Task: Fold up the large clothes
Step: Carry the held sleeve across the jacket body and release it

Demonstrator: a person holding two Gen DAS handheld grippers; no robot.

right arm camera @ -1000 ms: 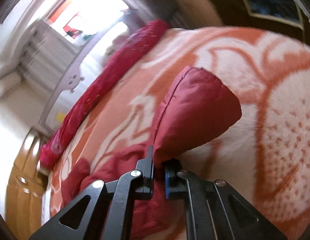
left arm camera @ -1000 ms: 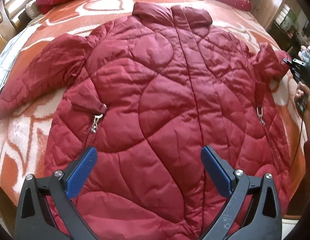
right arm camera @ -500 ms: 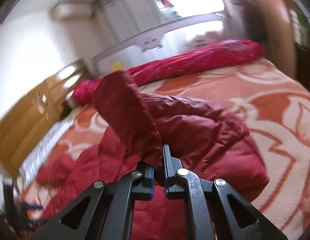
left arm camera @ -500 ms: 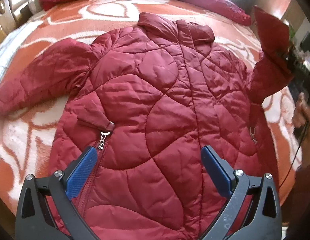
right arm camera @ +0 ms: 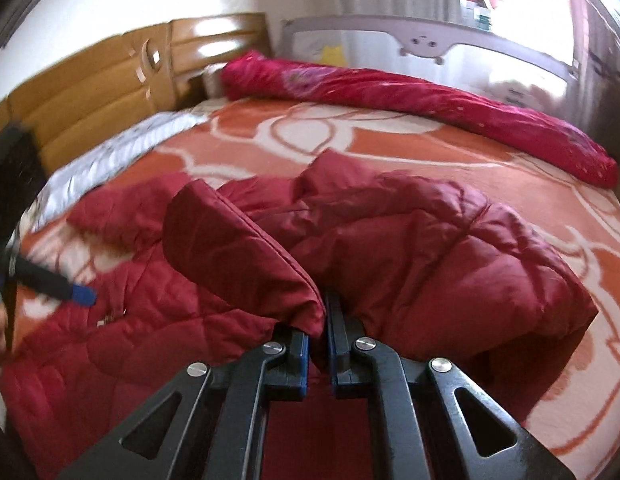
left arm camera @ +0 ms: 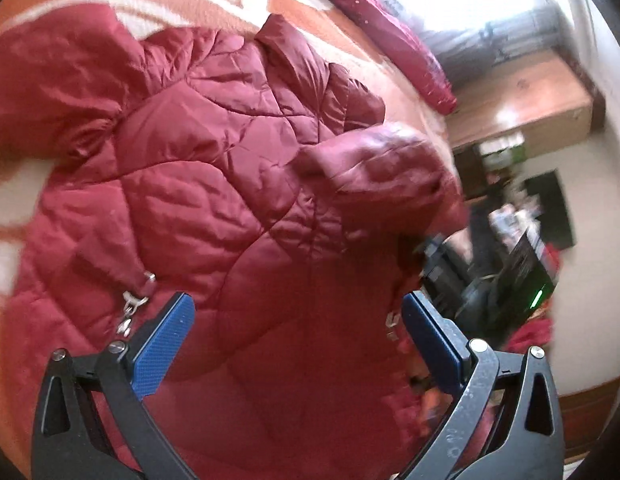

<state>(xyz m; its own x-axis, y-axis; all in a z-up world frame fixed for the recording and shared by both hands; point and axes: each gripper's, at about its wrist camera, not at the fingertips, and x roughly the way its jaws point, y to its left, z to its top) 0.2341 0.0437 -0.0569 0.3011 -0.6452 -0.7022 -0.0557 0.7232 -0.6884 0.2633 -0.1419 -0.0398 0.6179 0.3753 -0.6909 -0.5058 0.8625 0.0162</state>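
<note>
Sleeve swung over 1 jacket, R tongs pinching its cuff, L tongs spread, empty

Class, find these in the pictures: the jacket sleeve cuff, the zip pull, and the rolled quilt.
Sleeve cuff (right arm camera: 246,264), right wrist view, its padded outer face.
Zip pull (left arm camera: 130,308), left wrist view, its metal links.
Rolled quilt (right arm camera: 409,96), right wrist view, its middle.

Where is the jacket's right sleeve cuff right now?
In the right wrist view the sleeve cuff is pinched in the right gripper, lifted over the red quilted jacket on the bed.
</note>
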